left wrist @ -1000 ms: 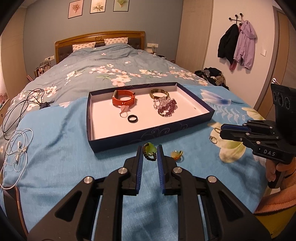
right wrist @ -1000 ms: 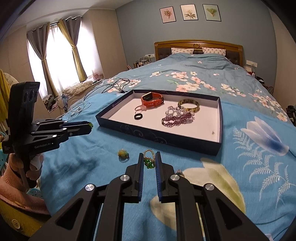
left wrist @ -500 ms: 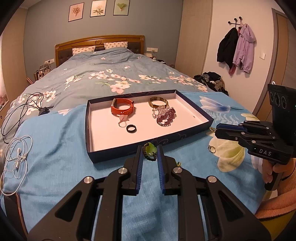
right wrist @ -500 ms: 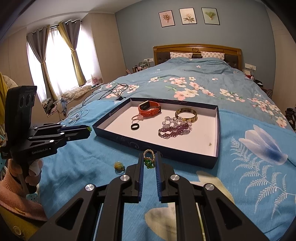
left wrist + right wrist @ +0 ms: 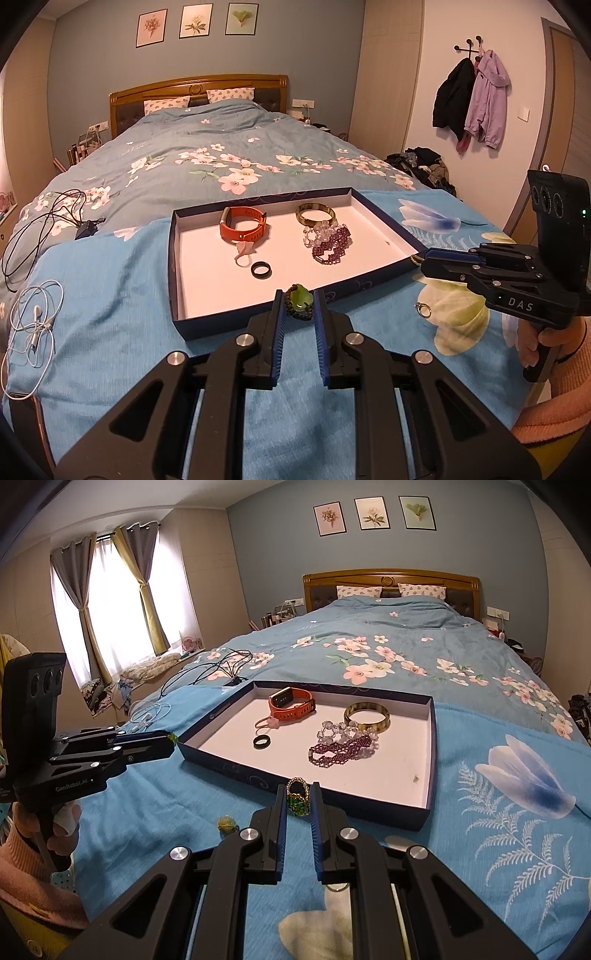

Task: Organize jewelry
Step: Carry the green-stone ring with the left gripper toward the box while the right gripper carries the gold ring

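Note:
A navy tray (image 5: 258, 314) with a white floor lies on the blue bedspread. Inside it are an orange watch band (image 5: 242, 225), a bangle (image 5: 316, 214), clear and purple bead bracelets (image 5: 330, 243) and a black ring (image 5: 261, 269). My left gripper (image 5: 298, 295) is shut on a dark bead bracelet with a green pendant (image 5: 299, 306), just before the tray's near wall. My right gripper (image 5: 298, 788) is shut on a gold ring with a green stone (image 5: 297, 799), also at the near wall (image 5: 332, 801). Each gripper shows side-on in the other's view.
A yellow-green ring (image 5: 228, 823) and a silver ring (image 5: 423, 309) lie loose on the bedspread in front of the tray. White earphones (image 5: 35, 317) and black cables (image 5: 48, 218) lie to the left. A hand in an orange sleeve (image 5: 554, 343) holds the right gripper.
Both grippers have edged slightly toward the tray, still shut on their pieces. The held pieces now line up with the tray's near wall; the yellow-green ring has slipped behind the left fingers.

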{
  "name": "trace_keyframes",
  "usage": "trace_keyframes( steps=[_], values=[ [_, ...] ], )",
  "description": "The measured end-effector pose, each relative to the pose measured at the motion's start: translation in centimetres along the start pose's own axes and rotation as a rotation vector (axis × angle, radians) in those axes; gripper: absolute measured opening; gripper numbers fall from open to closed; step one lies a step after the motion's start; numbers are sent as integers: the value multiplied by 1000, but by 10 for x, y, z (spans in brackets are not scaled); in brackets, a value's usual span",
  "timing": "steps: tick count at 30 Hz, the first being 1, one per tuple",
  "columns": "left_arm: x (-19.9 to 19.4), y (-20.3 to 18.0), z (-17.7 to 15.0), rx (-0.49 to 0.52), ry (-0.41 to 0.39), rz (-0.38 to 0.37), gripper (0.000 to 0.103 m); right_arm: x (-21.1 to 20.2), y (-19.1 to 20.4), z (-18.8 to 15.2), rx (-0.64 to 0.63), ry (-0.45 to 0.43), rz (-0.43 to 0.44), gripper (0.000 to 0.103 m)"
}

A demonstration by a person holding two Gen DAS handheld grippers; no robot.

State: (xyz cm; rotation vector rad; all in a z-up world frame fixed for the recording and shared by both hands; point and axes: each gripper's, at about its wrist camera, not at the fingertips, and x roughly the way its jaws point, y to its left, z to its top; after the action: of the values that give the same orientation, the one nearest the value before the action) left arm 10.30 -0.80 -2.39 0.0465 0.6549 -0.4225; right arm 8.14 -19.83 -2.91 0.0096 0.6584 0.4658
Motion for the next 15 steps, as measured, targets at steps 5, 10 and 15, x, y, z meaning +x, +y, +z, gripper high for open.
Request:
trace_keyframes(
  steps=[5,10,15],
  values=[
    [0,0,1,1,-2,1,15,3,-2,3,0,0,-2,10],
    [2,1,3,1,-4,3,15,3,-2,4,-1,-1,-1,10],
    [3,1,6,-1,-8,6,15,5,-4,8,-3,-5,0,10]
  ],
)
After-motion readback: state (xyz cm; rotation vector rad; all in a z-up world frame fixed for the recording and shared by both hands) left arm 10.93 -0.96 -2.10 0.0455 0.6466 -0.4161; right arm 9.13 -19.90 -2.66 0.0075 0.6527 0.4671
